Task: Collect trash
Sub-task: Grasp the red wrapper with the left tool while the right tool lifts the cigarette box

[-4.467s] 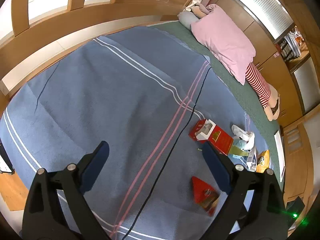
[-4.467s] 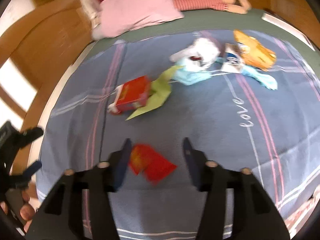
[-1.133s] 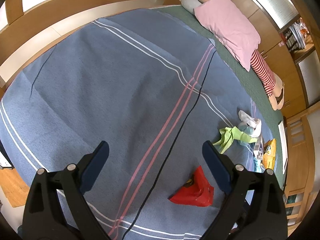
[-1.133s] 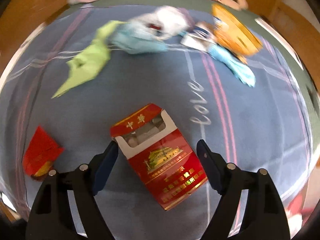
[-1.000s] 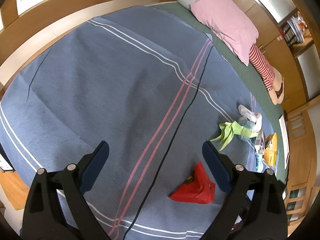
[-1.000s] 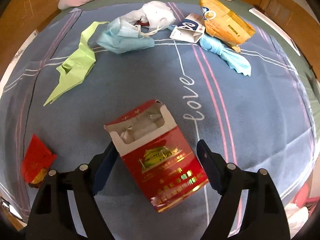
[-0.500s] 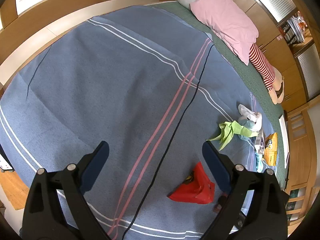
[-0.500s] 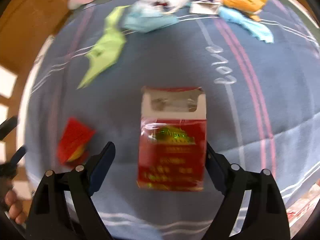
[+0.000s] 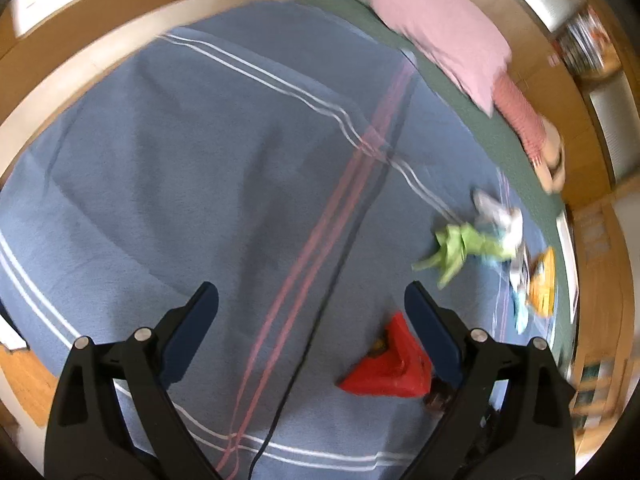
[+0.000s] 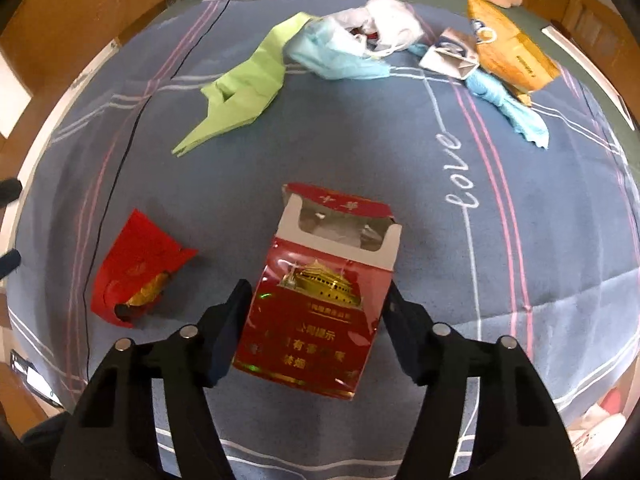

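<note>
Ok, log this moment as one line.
right gripper: shut on cigarette pack | left gripper: open, empty | red wrapper, green paper on blanket

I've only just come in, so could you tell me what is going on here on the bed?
A person with a gripper in each hand is picking litter off a blue blanket. The right gripper is clamped on an open red cigarette pack. The left gripper is open and holds nothing. On the blanket lie a crumpled red packet, a green paper, a blue face mask, white tissue and an orange wrapper.
</note>
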A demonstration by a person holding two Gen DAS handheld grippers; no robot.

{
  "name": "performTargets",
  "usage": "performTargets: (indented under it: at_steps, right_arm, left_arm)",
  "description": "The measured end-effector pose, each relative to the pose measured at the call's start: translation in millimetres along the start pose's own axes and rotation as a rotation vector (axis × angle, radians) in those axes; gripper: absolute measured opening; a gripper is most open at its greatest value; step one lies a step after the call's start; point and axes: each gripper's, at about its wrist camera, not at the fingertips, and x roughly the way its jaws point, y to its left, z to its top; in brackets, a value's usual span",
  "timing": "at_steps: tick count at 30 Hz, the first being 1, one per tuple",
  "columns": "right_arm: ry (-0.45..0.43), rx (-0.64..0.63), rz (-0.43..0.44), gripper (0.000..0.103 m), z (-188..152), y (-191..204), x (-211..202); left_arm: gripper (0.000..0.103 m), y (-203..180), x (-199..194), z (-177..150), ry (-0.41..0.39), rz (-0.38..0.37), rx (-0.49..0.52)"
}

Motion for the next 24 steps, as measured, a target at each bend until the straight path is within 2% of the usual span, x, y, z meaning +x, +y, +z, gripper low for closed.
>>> performTargets:
  at_steps: [2, 7, 11, 15, 17, 18, 20, 22, 24]
  right_arm:
    - [-0.034, 0.04, -0.023, 0.062, -5, -7, -14]
    - [-0.116, 0.139, 0.024, 0.062, -20, -30, -57]
    - [-0.14, 0.169, 0.033, 0.062, -29, -40, -75]
    - [-0.145, 0.166, 0.035, 0.062, -35, -43, -82]
    - [-0.137, 0.172, 0.039, 0.062, -36, -44, -77]
    - [-0.134, 0.174, 0.042, 0.062, -37, -44, -77]
    - [-0.136, 0.179, 0.044, 0.062, -39, -46, -79]
    - [-0.15, 0.18, 0.036, 0.061, -41, -50, -84]
    - [-0.172, 0.178, 0.021, 0.061, -43, -53, -91]
  left_arm:
    - [0.094, -17, 8, -6, 0.069, -0.023, 0.126]
    - [0.094, -53, 18, -31, 0.162, -0.085, 0.362]
    - [0.094, -76, 27, -55, 0.183, -0.037, 0.524]
    - [0.092, -85, 42, -61, 0.162, 0.026, 0.574]
    - [0.073, -87, 48, -62, 0.171, 0.019, 0.583]
    - [0.059, -89, 53, -65, 0.184, 0.007, 0.593]
    - [0.047, -93, 56, -70, 0.18, 0.004, 0.616]
    - [0.044, -101, 50, -74, 0.127, 0.007, 0.653]
    - [0.042, -107, 36, -76, 0.061, -0.028, 0.672]
